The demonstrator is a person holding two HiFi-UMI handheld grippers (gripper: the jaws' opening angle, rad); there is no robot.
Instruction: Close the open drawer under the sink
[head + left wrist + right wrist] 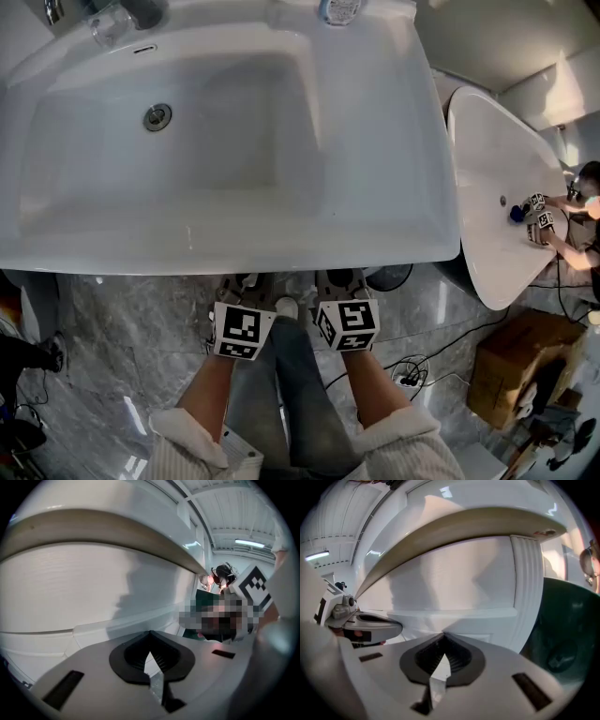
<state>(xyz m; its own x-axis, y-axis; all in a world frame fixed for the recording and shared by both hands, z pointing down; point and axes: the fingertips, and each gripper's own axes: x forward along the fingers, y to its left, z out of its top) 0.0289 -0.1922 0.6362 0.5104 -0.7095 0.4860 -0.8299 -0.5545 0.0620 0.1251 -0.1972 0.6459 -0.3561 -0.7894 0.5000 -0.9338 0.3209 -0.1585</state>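
Observation:
I look down on a white sink (375,216); its front rim hides the drawer from the head view. Both grippers sit just under that rim, side by side. The left gripper (246,281) points at a white cabinet front (70,597), with a low ledge (117,620) right before its tips (150,634). The right gripper (339,279) faces the same white panel (454,583) beside a fluted corner post (527,588). Its tips (443,637) are close to the panel's ledge. Both pairs of jaws are shut with nothing in them. I cannot tell whether they touch the front.
My legs and a shoe (286,307) stand on the grey marble floor (122,328). A white toilet bowl (497,206) is at the right, where another person's hands (542,223) work. A cardboard box (520,370) and a power strip (408,378) lie on the floor. A dark green object (567,634) stands right of the cabinet.

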